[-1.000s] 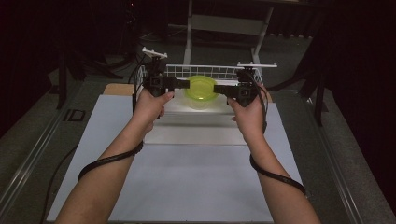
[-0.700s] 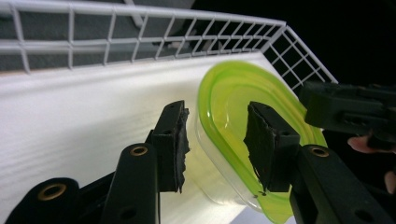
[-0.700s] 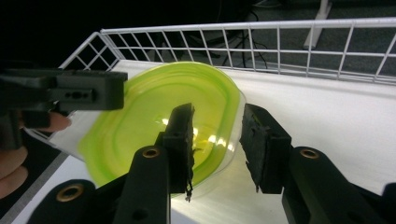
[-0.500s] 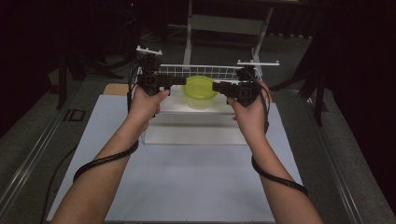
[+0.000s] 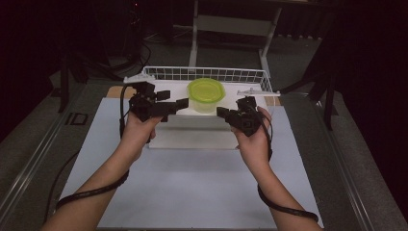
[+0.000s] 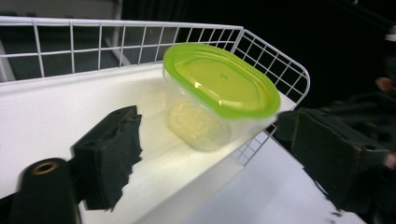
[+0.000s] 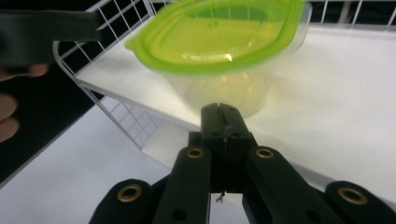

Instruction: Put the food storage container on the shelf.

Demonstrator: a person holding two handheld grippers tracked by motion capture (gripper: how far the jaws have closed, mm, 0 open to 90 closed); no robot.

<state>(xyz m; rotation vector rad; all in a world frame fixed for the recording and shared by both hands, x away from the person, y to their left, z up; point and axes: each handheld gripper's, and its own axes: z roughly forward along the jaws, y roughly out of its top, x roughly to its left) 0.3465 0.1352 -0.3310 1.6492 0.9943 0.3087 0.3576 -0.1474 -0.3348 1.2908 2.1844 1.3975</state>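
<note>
Left tongs (image 5: 184,102) just opening wide, empty, beside tub (image 5: 206,94) in basket (image 5: 159,72). Right tongs (image 5: 220,112) just closing, fully closed, empty, near tub.

Dim room, pale table (image 5: 192,192) lit in the middle.
Beyond the far edge, a grey floor (image 5: 298,53) with a white metal stand (image 5: 231,24); dark framing (image 5: 67,67) at left, blackness all around, metal rails (image 5: 29,159) flanking.
</note>
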